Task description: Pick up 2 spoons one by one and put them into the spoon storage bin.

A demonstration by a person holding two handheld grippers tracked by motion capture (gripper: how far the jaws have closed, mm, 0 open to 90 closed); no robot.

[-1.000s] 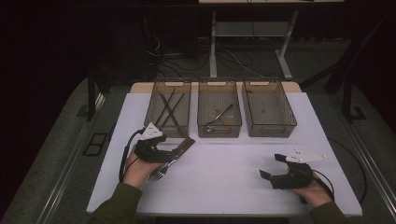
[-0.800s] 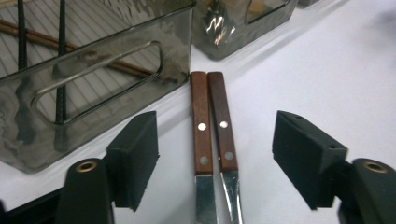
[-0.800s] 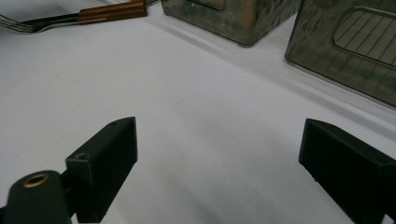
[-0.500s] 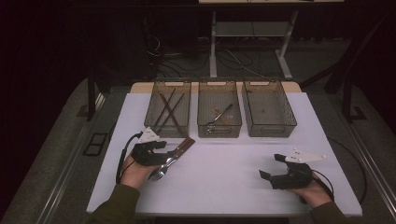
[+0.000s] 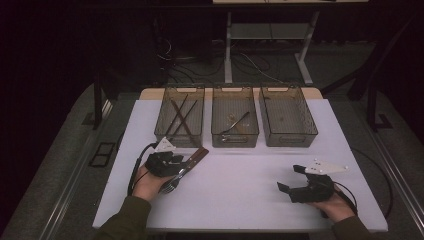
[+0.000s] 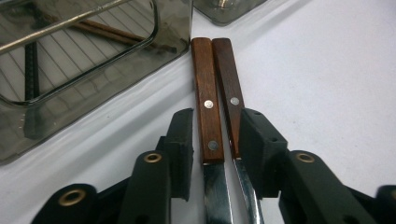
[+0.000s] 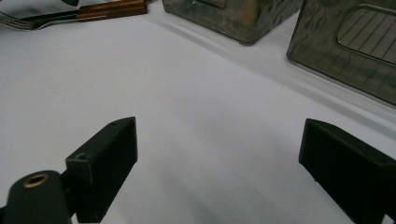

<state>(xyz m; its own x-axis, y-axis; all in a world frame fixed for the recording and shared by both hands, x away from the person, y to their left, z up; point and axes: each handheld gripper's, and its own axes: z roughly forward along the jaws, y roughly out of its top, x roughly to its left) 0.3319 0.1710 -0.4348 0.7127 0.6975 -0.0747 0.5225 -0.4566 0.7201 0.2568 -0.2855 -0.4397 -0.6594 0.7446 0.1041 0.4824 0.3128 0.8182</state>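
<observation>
Two pieces of wooden-handled cutlery (image 5: 196, 157) lie side by side on the white table (image 5: 250, 175), just in front of the left bin; one shows fork tines (image 7: 14, 21). My left gripper (image 5: 172, 165) reaches over them. In the left gripper view its jaws have just been closing around both handles (image 6: 208, 116). The right pad (image 6: 257, 144) is at the right handle, and a thin gap remains beside the left pad (image 6: 180, 147). My right gripper (image 5: 291, 178) rests at the front right, jaws wide open on bare table (image 7: 219, 158).
Three clear bins stand in a row at the back. The left bin (image 5: 180, 117) holds dark sticks (image 6: 107, 30), the middle bin (image 5: 235, 120) holds a metal utensil, and the right bin (image 5: 287, 117) looks bare. A cable trails from each gripper.
The left gripper's jaws have narrowed around the two handles, and the hand has barely shifted. The right gripper has stayed where it was.
</observation>
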